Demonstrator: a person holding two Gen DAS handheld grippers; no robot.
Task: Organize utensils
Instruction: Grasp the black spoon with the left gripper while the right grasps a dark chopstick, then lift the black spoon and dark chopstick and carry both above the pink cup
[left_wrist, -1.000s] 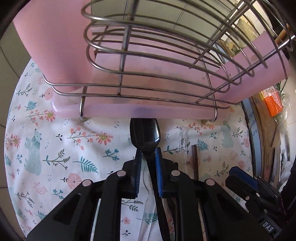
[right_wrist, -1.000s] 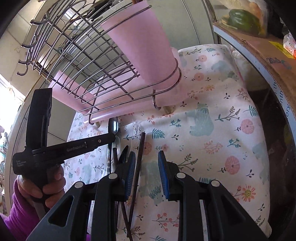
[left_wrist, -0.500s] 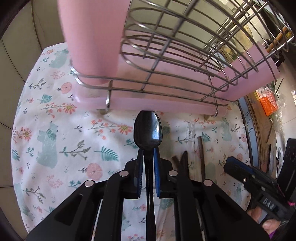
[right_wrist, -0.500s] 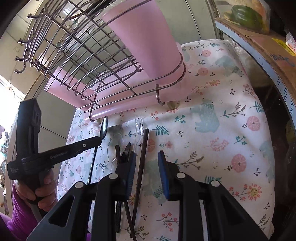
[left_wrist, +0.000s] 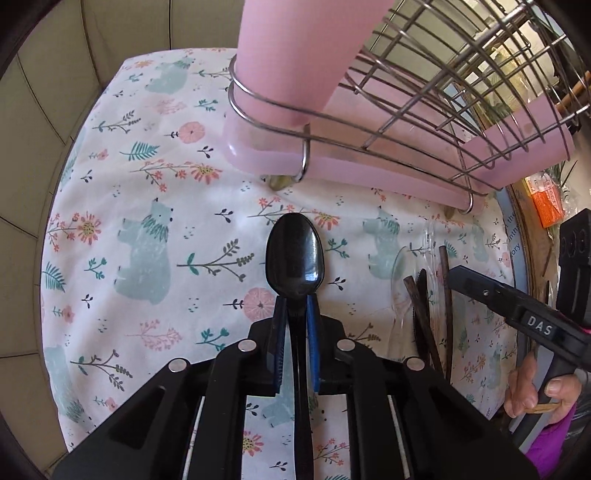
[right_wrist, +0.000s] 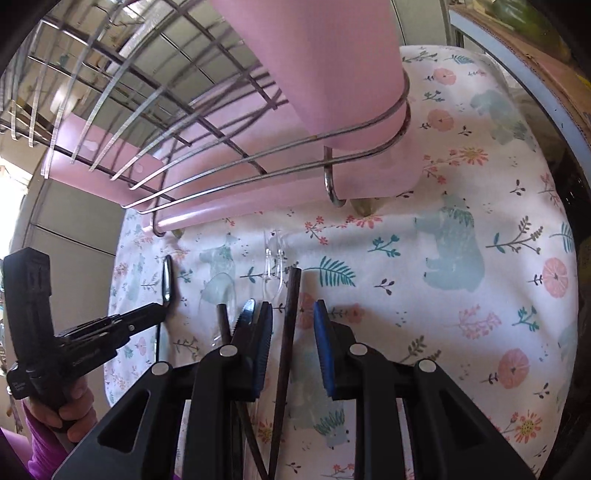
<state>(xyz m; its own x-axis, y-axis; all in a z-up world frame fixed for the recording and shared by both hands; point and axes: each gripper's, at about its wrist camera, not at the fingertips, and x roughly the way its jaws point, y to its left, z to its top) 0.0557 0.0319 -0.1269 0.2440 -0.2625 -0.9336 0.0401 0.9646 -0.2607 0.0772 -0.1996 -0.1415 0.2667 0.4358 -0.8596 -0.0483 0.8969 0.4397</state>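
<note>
Gripping one black spoon (left_wrist: 295, 254) by its neck, my left tool (left_wrist: 295, 314) is clamped on it — bowl pointing up-frame toward the wire rack (left_wrist: 436, 122), mid-frame. My right tool (right_wrist: 291, 325) gapes, straddling one dark chopstick (right_wrist: 288, 325) — lengthwise up-frame.

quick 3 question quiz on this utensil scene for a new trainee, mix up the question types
1. True or false: the left gripper is shut on the black spoon.
2. Multiple choice: in the right wrist view, what lies between the open fingers of the right gripper? A) the dark chopstick B) a green mug C) a metal whisk
3. Fill in: the wire rack with its pink tray stands on a cloth printed with flowers and ____.

Key: 1 true; 2 A; 3 bears.
</note>
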